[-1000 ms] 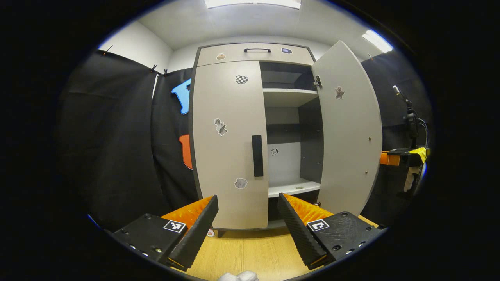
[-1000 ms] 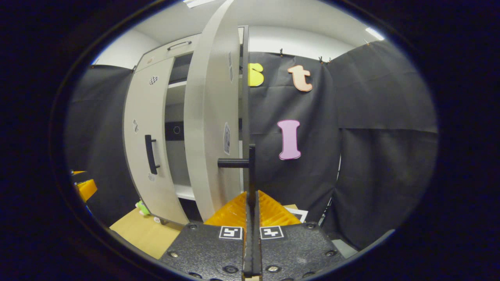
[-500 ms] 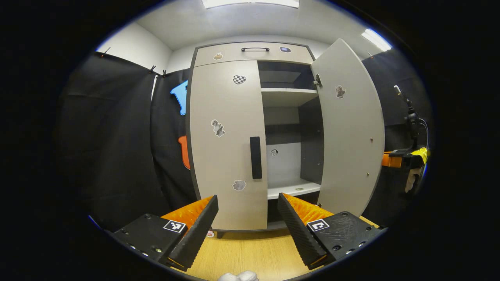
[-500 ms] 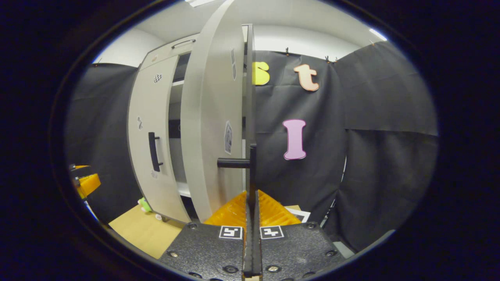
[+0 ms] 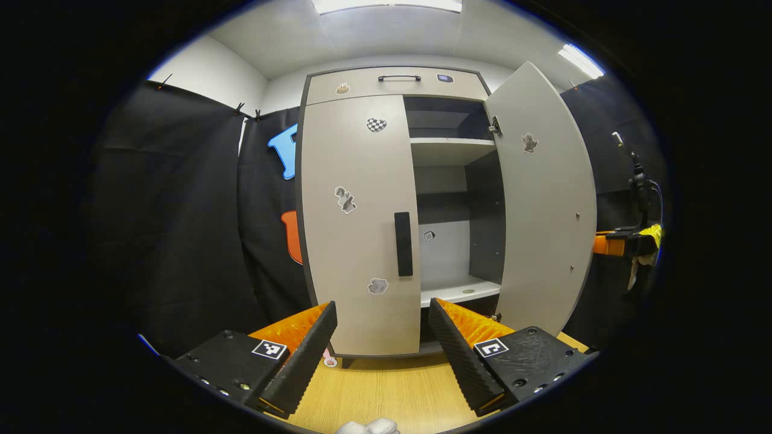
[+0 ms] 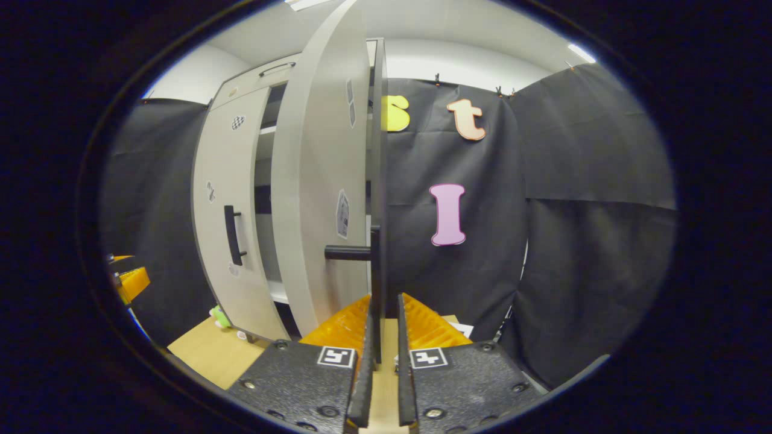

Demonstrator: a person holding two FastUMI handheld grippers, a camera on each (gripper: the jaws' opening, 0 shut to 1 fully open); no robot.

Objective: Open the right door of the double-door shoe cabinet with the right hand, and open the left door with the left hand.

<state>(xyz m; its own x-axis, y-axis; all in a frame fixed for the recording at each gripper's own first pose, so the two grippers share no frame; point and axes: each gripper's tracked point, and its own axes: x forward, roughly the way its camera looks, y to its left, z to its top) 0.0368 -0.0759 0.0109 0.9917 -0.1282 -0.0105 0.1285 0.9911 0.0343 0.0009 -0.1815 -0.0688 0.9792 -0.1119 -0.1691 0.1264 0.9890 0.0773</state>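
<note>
since half a second ago the right gripper [image 6: 381, 355] is parting its fingers, a gap now showing around the right door's handle [image 6: 375, 265], so it is no longer clamping it. the right door [image 5: 546, 205] is standing swung wide open on the shoe cabinet [image 5: 392, 81], baring the shelves [image 5: 449, 143]. the left door [image 5: 359, 223] is sitting closed, its handle [image 5: 403, 243] untouched. the left gripper [image 5: 381, 349] is hovering well short of it over the wooden floor [image 5: 386, 392], jaws spread wide and holding nothing.
</note>
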